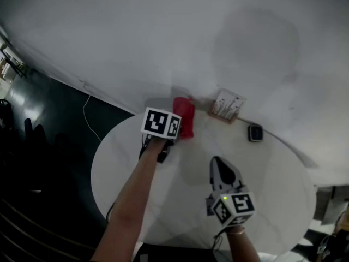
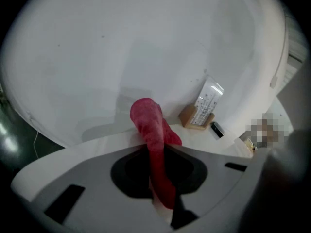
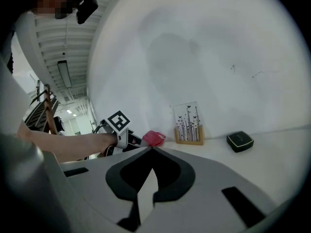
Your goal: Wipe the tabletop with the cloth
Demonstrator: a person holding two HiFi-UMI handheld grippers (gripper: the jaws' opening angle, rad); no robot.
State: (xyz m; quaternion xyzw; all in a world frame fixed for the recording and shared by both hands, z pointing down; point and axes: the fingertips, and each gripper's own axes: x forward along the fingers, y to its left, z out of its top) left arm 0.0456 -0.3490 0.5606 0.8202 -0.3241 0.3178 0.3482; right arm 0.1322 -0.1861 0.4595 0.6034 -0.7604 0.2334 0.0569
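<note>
Head view: crumpled red cloth [image 1: 185,117]; round tabletop [image 1: 275,187]

My left gripper [image 2: 156,154] out ahead on a bare outstretched forearm [image 1: 131,201], jaws clamped on the red cloth [image 1: 184,117], my right gripper [image 1: 218,162] nearer me, jaws together, empty

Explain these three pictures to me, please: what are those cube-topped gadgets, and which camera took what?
No robot here: a person holds a two-jaw tool in each hand; the marked cubes belong to them. One picture comes from a head camera looking down, the other two from cameras riding on the tools. The left tool is clamped on a red cloth near the far edge of the round white table. The right tool is shut and empty. By the wall stand a card in a wooden holder and a small black box.
</note>
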